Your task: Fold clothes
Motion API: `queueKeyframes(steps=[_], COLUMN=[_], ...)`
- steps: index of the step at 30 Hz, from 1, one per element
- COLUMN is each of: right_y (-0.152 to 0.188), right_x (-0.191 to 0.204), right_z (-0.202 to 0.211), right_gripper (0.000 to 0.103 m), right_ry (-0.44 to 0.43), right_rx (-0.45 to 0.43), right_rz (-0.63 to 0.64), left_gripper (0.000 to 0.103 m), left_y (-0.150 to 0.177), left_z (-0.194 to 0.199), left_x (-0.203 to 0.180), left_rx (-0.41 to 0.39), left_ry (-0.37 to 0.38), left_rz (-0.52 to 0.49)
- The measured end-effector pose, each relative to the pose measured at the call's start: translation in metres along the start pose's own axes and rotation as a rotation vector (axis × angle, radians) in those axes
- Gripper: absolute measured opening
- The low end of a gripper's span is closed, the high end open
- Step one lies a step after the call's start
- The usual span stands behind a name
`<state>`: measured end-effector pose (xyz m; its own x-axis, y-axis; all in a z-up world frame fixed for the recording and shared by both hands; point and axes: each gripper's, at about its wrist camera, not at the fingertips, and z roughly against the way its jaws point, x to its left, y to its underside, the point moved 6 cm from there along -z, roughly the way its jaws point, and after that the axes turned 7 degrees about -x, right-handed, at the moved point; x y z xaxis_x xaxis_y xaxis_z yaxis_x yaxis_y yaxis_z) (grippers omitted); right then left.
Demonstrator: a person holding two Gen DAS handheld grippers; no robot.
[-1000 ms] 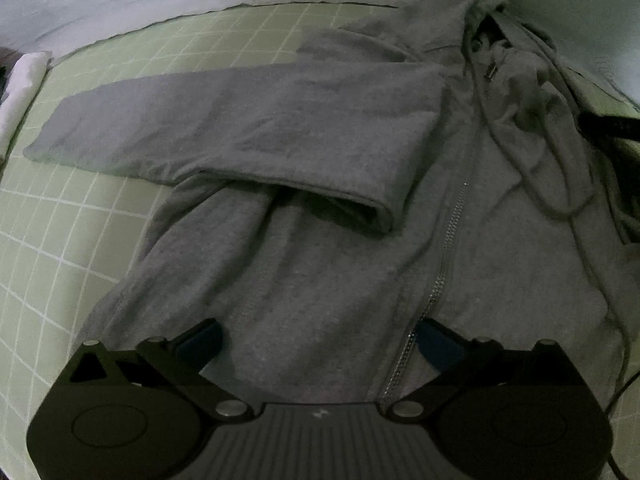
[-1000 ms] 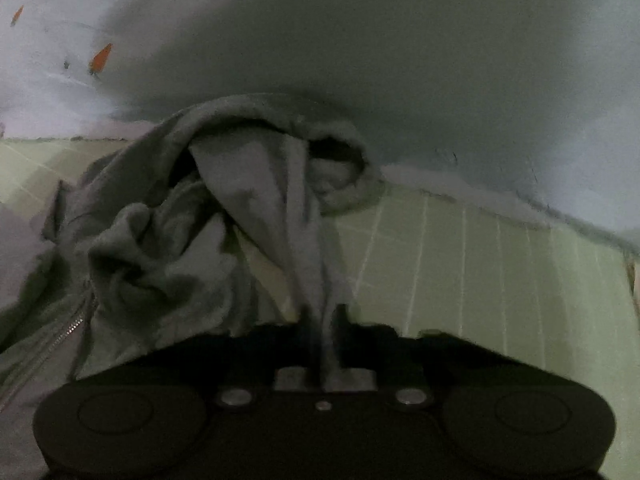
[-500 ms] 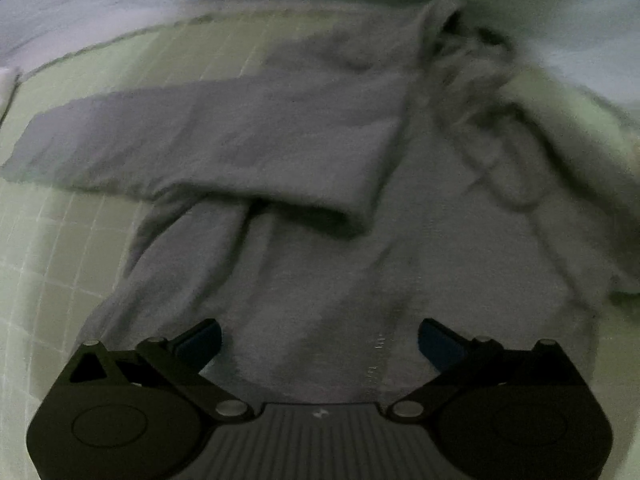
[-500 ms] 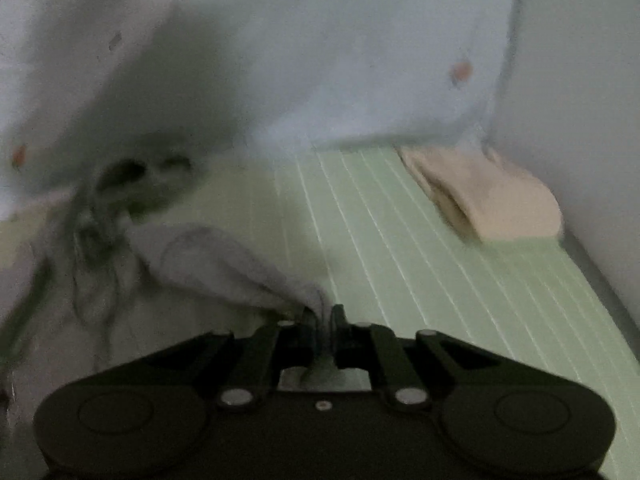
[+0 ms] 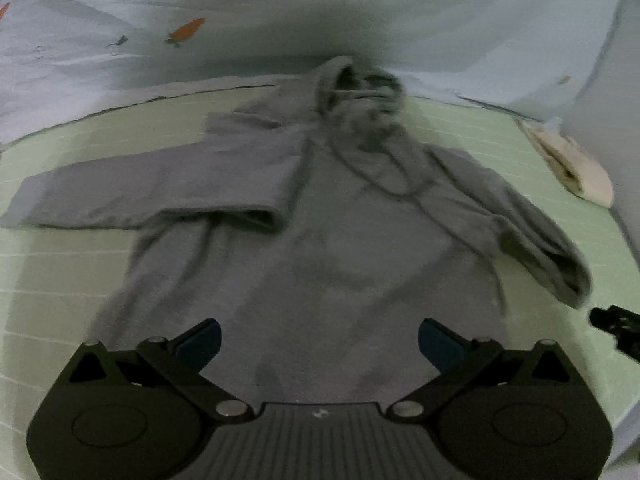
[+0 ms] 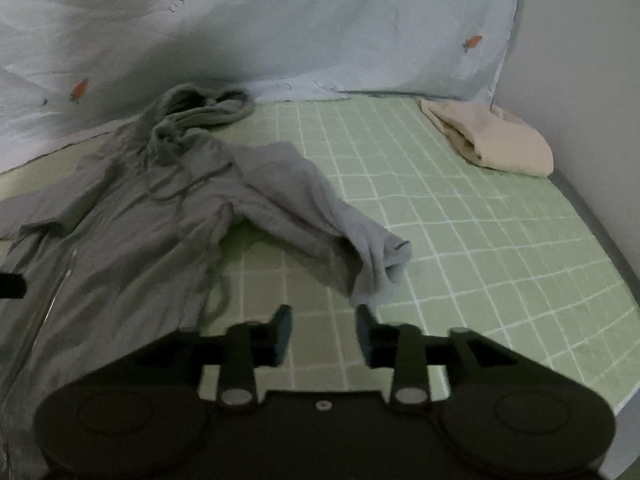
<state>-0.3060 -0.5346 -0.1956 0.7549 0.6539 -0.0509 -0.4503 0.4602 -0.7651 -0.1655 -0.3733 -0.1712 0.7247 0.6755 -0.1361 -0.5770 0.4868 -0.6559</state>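
Lying flat on the green checked mat [image 6: 460, 240] was one grey hoodie [image 5: 320, 248], one cream folded garment [image 6: 496, 144] far right, two grippers: left gripper [image 5: 319, 340] spread wide above the hem, right gripper [image 6: 323, 338] parted, empty, beside the sleeve cuff [image 6: 384, 264].

No readable text, label, brand or number shows in either view; the small pale mark on the left gripper [image 5: 320, 342] is illegible.

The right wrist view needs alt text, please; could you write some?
An open tool hovers just short of a grey hoodie's outstretched sleeve cuff on a green checked mat. A folded cream garment lies at the far right corner.
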Motion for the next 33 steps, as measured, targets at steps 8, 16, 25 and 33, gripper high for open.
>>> queueKeyframes(steps=[8,16,25,33], right_y=[-0.021,-0.065,-0.094,-0.099], right_x=[-0.023,-0.048,-0.027,-0.043], right_z=[-0.018,-0.071,-0.170,-0.193], right_gripper=[0.084,0.092,0.062,0.008], right_ry=[-0.069,-0.238,-0.437,-0.431], right_rx=[-0.059,-0.099,-0.008,-0.019], right_rz=[0.054,0.073,0.110,0.031], left_gripper=[0.103,0.103,0.103,0.103], left_y=[0.001,-0.005,-0.008,-0.022], left_z=[0.013,0.019,0.009,-0.012], left_x=[-0.043,-0.080,-0.090,-0.086], left_rx=[-0.061,-0.147,-0.137,-0.090], left_ry=[-0.078,-0.162,-0.307,-0.305], left_rz=[0.017,0.154,0.225,0.273])
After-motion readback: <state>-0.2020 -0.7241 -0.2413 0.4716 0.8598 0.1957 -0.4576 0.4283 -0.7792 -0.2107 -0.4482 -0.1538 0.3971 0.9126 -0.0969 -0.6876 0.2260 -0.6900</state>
